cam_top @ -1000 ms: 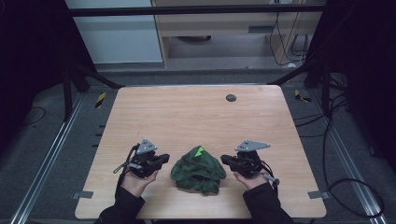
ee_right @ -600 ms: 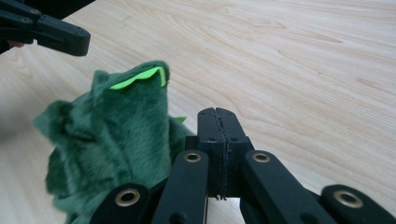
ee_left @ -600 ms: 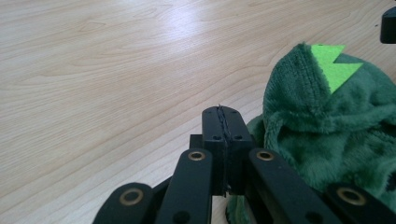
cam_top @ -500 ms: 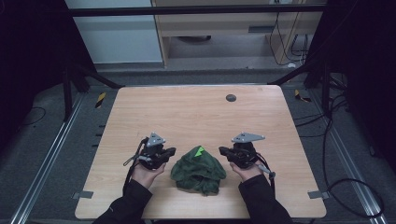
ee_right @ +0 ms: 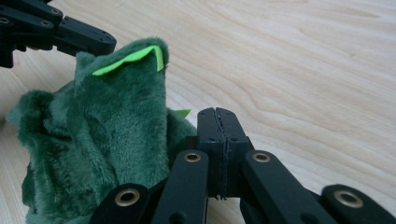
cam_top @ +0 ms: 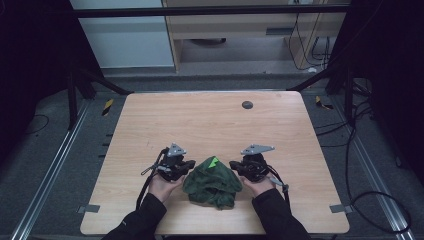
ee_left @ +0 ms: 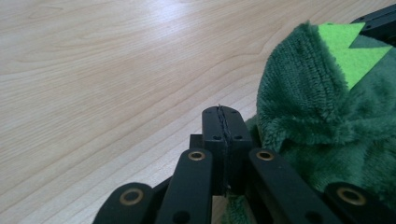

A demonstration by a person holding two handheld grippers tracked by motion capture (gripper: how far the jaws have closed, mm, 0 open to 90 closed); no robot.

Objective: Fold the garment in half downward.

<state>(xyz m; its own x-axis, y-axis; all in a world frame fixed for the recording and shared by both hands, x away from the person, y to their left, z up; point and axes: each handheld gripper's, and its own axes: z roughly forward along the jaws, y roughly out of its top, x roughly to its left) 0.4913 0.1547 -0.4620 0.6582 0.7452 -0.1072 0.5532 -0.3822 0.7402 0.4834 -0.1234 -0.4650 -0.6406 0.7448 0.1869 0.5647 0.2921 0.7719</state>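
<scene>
Wooden table (cam_top: 200, 120): crumpled dark-green plush cloth (cam_top: 212, 182), lime-green trim.

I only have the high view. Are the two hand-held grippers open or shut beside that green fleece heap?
Observer: Both are shut with nothing between the jaws. The left hand-held gripper has its pads pressed together beside the green fleece heap.
Operator: And the right one?
Observer: The right hand-held gripper is the same, pads together, tip over bare table.
Operator: What is the bright bit on top?
Observer: A lime felt piece with a pointed edge, sticking up from the fleece.
</scene>
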